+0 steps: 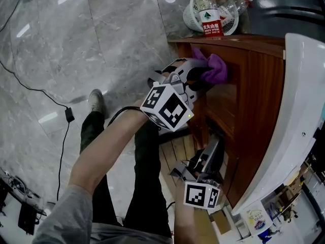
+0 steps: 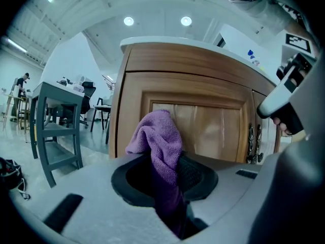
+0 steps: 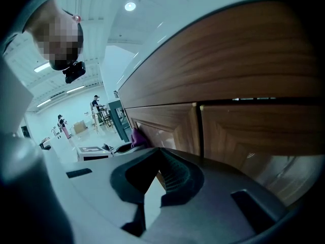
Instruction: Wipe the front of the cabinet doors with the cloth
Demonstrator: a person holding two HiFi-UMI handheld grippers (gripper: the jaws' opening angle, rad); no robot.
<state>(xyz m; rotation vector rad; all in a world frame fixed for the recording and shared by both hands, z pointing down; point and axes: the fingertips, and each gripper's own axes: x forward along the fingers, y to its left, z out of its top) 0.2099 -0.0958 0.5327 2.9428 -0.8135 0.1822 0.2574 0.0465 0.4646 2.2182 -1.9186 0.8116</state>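
Off to the left there is only grey stone floor (image 1: 45, 44), with a black cable (image 1: 46, 93) trailing across it. The person leans in from there, and the left gripper (image 1: 203, 76) reaches up to the near end of the wooden cabinet. Its jaws are squeezed together on a purple cloth (image 1: 217, 67). The free end of the cloth bunches out ahead of them and looks pressed to the left edge of the first door's (image 1: 238, 93) panel, just under the top rail.

Wiping looks to be under way, probably near its start. The cloth sits at the outer corner of the end door, and the rest of that panel, plus the doors running off to the right, appear to be left to do. The wood shows no damp streaks or dull patches, so I cannot tell how much has already been covered.

Farther along and lower down, the right gripper (image 1: 210, 155) hangs near the cabinet front. Its jaws stand a little apart with nothing between them. It seems to be waiting, not working.

A white countertop (image 1: 299, 111) overhangs on the right and cuts off most of the doors in the head view. From the left gripper view, a pair of dark metal handles (image 2: 254, 144) shows where two doors meet, but the far doors curve out of sight. A white basket (image 1: 193, 15) holding plastic bottles stands beyond the cabinet's end.
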